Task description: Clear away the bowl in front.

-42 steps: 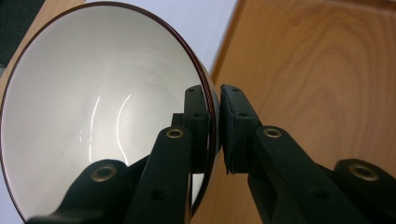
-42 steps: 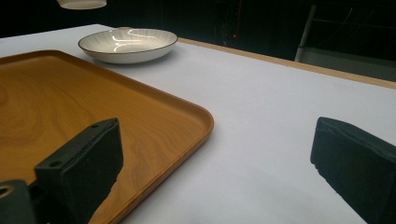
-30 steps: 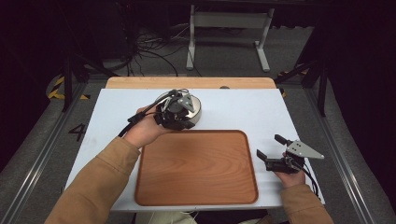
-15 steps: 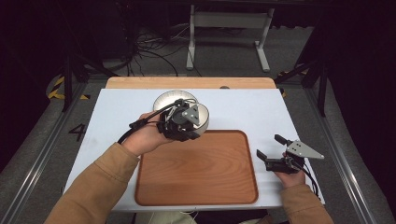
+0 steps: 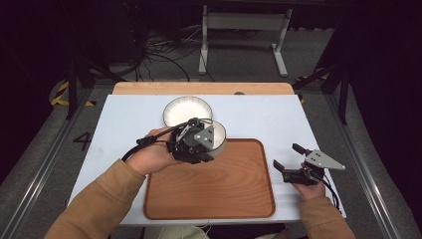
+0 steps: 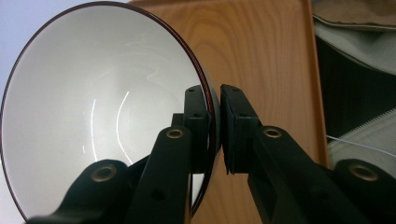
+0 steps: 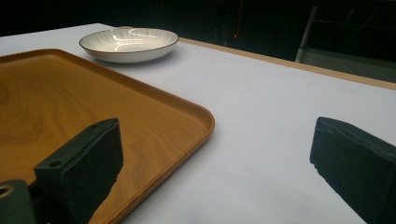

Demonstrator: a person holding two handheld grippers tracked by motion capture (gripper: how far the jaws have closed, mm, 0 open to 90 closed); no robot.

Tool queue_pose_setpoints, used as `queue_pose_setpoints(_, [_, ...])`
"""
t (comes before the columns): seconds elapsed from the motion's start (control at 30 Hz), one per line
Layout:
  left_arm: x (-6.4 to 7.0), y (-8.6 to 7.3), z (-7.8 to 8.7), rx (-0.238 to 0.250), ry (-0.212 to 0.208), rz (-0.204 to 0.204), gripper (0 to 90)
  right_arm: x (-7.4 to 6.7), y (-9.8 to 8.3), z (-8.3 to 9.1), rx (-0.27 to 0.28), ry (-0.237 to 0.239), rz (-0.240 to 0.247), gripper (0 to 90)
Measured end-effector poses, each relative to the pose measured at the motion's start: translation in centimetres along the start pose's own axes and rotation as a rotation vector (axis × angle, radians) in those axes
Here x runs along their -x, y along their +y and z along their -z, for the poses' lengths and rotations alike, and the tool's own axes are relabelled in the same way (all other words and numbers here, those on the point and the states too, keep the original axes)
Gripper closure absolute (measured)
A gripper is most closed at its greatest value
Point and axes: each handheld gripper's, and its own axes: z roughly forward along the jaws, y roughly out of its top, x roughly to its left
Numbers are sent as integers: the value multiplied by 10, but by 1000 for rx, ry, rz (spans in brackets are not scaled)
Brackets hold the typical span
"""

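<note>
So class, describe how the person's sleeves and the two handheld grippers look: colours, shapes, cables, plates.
Both forearms wear tan long sleeves. The left gripper and right gripper are black, each topped by a grey three-cornered plate. A black cable trails from the left one. Up close, the jaws are black arms with brass-coloured rivets and blocky black pads.

Left gripper (image 5: 201,149) clamps tight, jaws pinched close, forearm angled in from below-left. Right gripper (image 5: 292,162) rests low, jaws spread wide.

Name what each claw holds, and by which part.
The left claw pinches the bowl by its rim; the right claw stands open, holding nothing.
</note>
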Motion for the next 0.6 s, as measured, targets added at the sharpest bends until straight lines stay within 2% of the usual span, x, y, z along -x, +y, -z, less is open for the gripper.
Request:
queue_pose_setpoints(0.2, [6, 1, -1, -6, -21, -27, 823, 0, 0, 0, 0, 1, 2, 34])
queue_pose_setpoints(0.6, [8, -1, -19, -50, -92, -22, 823, 0, 0, 0, 0, 2, 2, 34])
